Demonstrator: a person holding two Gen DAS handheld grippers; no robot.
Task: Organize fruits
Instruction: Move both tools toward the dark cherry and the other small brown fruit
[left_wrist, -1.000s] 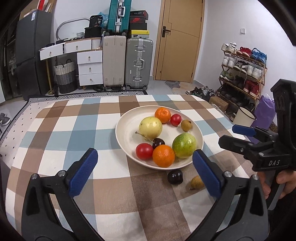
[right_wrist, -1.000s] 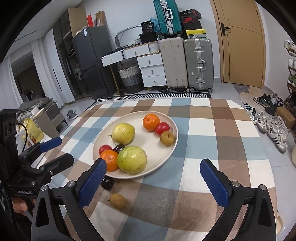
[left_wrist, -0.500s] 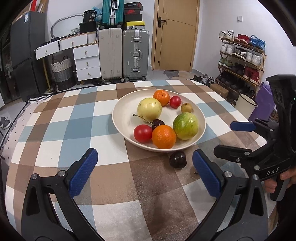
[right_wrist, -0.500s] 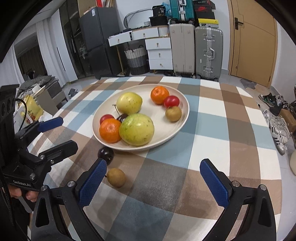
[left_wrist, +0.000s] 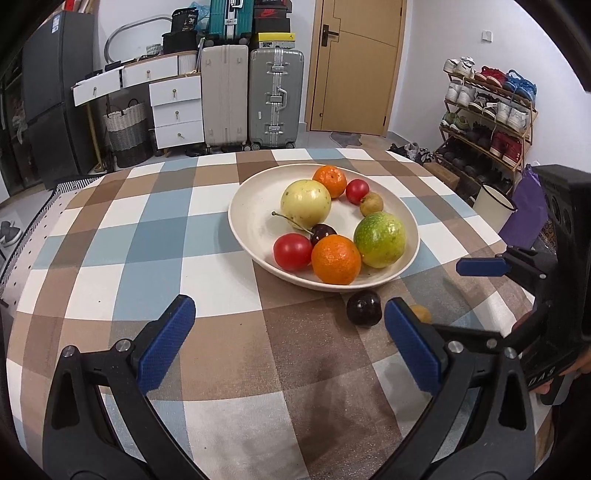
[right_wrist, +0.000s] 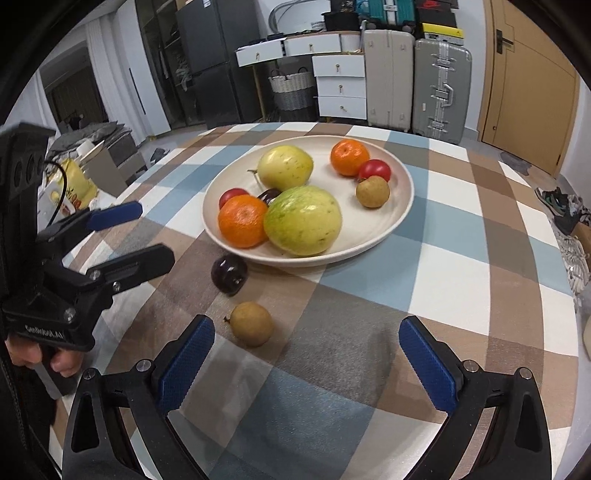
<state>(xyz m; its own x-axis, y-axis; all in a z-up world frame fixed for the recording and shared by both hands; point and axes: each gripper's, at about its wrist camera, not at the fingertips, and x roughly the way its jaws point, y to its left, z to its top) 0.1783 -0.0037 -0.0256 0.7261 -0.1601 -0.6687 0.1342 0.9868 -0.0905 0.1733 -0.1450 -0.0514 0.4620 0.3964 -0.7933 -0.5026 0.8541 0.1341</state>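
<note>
A cream plate (left_wrist: 255, 221) (right_wrist: 402, 206) on the checked tablecloth holds two oranges, two red tomatoes, a yellow fruit, a green fruit, a dark cherry and a small brown fruit. A dark plum (left_wrist: 364, 307) (right_wrist: 229, 274) and a small brown fruit (right_wrist: 252, 324) (left_wrist: 421, 314) lie on the cloth just in front of the plate. My left gripper (left_wrist: 286, 343) is open and empty, low over the cloth, with the plum just left of its right finger. My right gripper (right_wrist: 306, 354) is open and empty, with the brown fruit just beyond its left fingertip.
The table's far edge drops to a floor with suitcases (left_wrist: 275, 99), white drawers (left_wrist: 177, 107) and a shoe rack (left_wrist: 487, 118) on the right. A white bucket (left_wrist: 493, 208) stands beside the table's right edge.
Both grippers have moved forward and down toward the loose plum and brown fruit, which now sit closer to the fingertips. Both stay open.
</note>
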